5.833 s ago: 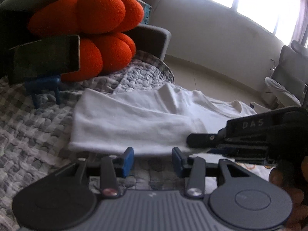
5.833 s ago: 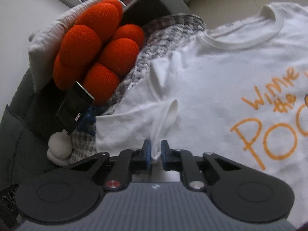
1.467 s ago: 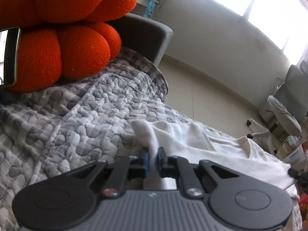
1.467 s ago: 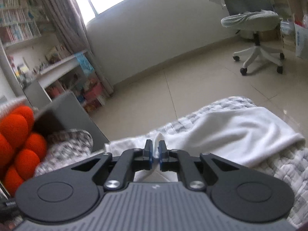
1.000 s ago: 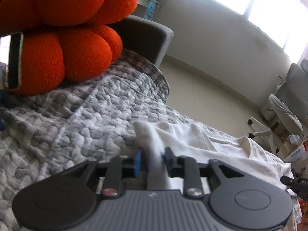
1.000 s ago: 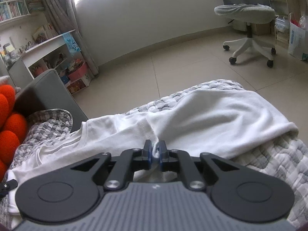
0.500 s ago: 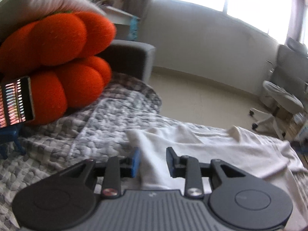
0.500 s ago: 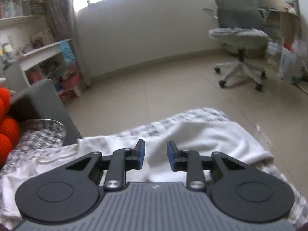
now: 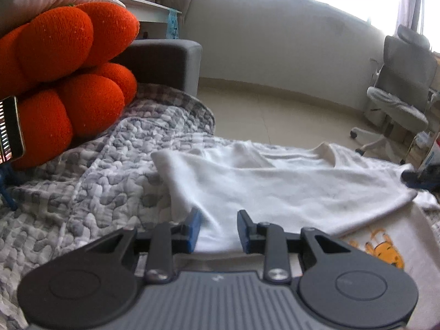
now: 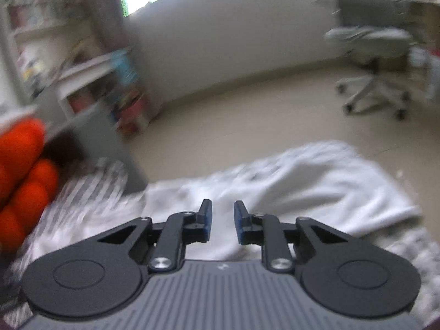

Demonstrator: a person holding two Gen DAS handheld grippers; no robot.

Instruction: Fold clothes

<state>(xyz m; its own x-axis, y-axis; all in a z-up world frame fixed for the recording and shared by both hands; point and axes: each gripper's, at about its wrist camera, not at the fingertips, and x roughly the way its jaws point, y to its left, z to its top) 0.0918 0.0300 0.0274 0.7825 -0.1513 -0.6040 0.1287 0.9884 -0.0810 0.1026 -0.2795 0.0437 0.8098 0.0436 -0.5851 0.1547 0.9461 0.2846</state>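
The white cotton T-shirt [image 9: 275,184] with an orange print lies folded over on the grey-and-white quilted blanket [image 9: 90,181], right of the orange knotted cushion [image 9: 63,74]. The left gripper [image 9: 217,228] hovers at the shirt's near edge, its blue-tipped fingers [image 9: 194,227] spread apart and empty. The right gripper [image 10: 222,221], in a blurred view, also has parted fingers holding nothing above the shirt.
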